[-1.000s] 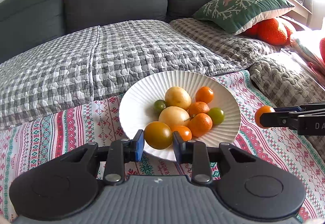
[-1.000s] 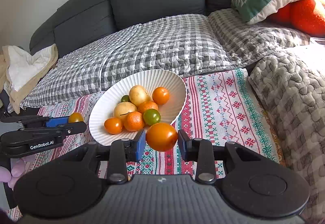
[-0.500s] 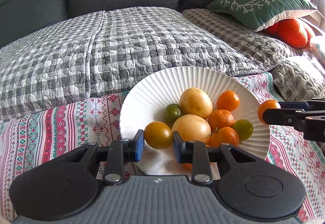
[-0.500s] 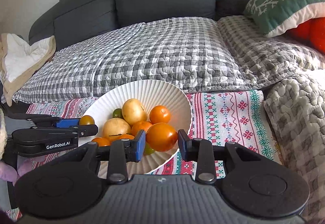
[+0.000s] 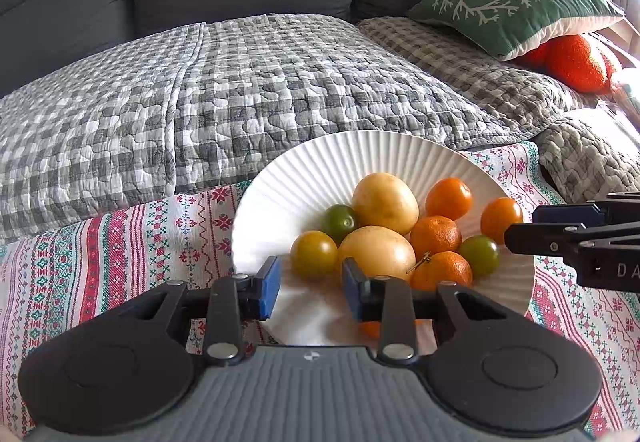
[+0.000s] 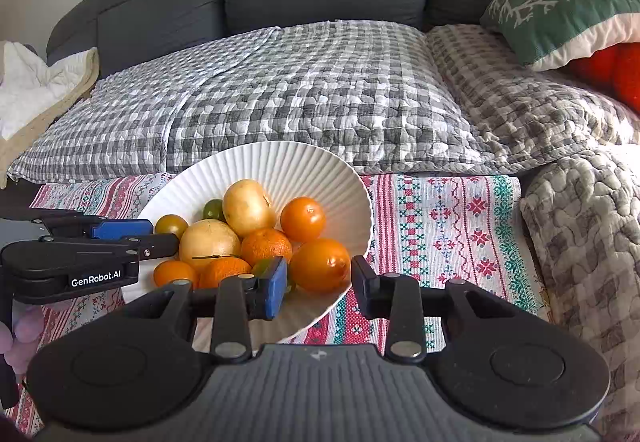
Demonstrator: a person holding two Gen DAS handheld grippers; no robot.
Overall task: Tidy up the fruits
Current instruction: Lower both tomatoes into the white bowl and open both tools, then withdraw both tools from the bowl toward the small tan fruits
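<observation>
Orange fruit (image 6: 320, 264) on white plate (image 6: 344, 185), long axis left-right.

Seen from the right wrist, there is 1 white plate (image 6: 280, 165) with 10 fruits in it.

- 2 are big pale yellow fruits: the first yellow fruit (image 6: 246, 207) at 12 o'clock and the second yellow fruit (image 6: 208, 242) at 9 o'clock.
- 3 are smooth orange fruits: the 2 o'clock orange (image 6: 303, 219), the 4 o'clock orange (image 6: 320, 264) and the 8 o'clock orange (image 6: 175, 273).
- 2 are rough mandarins: the centre mandarin (image 6: 266, 246) and the 7 o'clock mandarin (image 6: 224, 270).
- 2 are small green fruits: the 11 o'clock green fruit (image 6: 213, 209) and the 6 o'clock green fruit (image 6: 262, 265), which is half hidden.
- 1 is an olive-yellow tomato (image 6: 171, 225) at 10 o'clock.

Around the plate there is 1 patterned cloth (image 6: 440, 217) and 1 green pillow (image 6: 560, 5).
</observation>
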